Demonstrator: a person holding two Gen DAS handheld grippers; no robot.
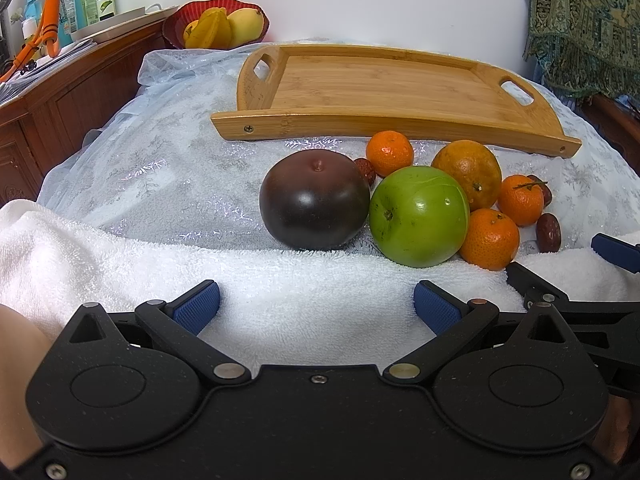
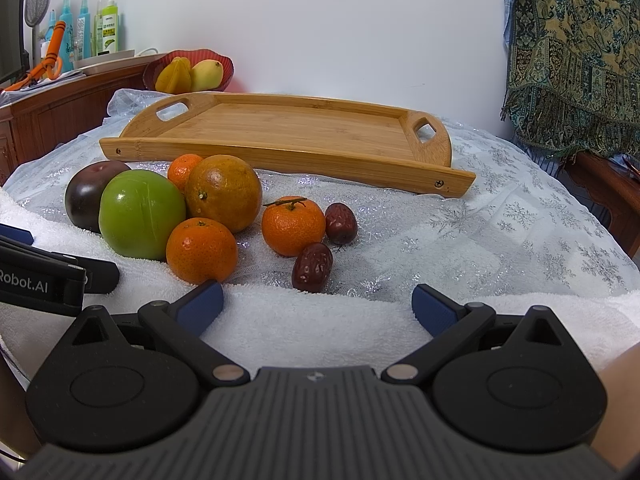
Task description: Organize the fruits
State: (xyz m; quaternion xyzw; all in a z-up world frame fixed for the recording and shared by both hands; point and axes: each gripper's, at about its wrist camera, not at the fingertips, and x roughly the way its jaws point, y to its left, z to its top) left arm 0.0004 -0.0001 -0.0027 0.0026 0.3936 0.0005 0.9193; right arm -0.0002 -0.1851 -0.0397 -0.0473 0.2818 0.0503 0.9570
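Note:
A wooden tray (image 1: 400, 124) (image 2: 280, 152) lies empty at the back of the table. In front of it lies a cluster of fruit: a dark purple fruit (image 1: 314, 200) (image 2: 86, 196), a green apple (image 1: 418, 216) (image 2: 140, 214), a large orange (image 1: 468, 174) (image 2: 224, 192), three small tangerines (image 1: 490, 238) (image 2: 201, 250) and red dates (image 1: 548, 233) (image 2: 312, 267). My left gripper (image 1: 316, 306) is open and empty, low over the white towel, short of the purple fruit. My right gripper (image 2: 318, 306) is open and empty, just short of the nearest date.
A white towel (image 1: 280, 276) covers the near table edge over a silvery cloth (image 2: 500, 220). A red bowl (image 1: 216, 26) with yellow fruit stands at the back left beside a wooden cabinet (image 1: 60, 104) with bottles. A patterned cloth (image 2: 572, 60) hangs at the right.

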